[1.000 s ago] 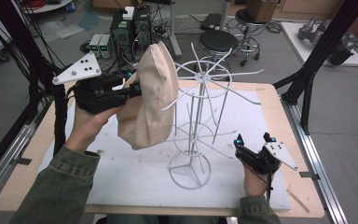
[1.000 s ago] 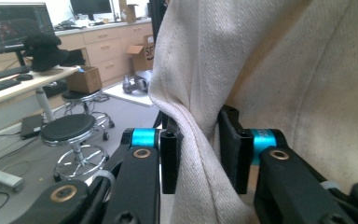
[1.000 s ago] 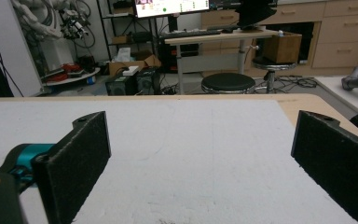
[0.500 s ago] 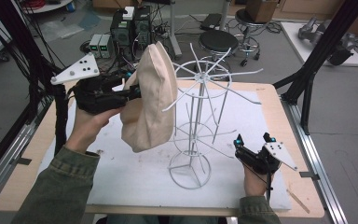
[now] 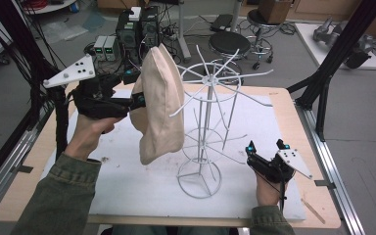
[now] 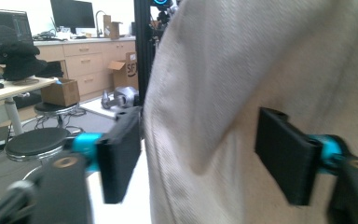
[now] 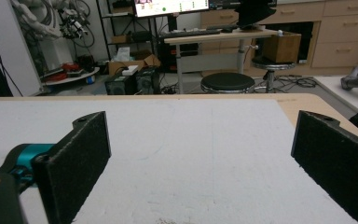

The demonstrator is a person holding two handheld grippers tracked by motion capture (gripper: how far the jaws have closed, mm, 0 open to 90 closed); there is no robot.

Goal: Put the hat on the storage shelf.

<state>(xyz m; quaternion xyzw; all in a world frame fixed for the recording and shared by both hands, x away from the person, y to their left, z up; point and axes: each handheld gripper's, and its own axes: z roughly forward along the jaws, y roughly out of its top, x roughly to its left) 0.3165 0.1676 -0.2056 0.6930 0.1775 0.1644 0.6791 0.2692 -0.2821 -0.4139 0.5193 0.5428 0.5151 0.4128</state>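
Observation:
A beige cloth cap hangs over an arm of the white wire rack in the middle of the table. My left gripper is held level at the cap's left side. Its jaws have just been opening. In the left gripper view the cap lies between the two black pads, which stand apart and do not squeeze it, so the left gripper is open. My right gripper rests low on the white mat to the right of the rack's base. The right gripper is open with nothing between its pads.
A white mat covers most of the wooden table. Thin rack arms stick out in all directions. A small wooden stick lies at the front right corner. Black frame posts, a stool and computer boxes stand beyond the table.
The left gripper's jaws have opened off the cap's cloth, and the cap has sagged slightly on the rack arm. Neither hand has moved.

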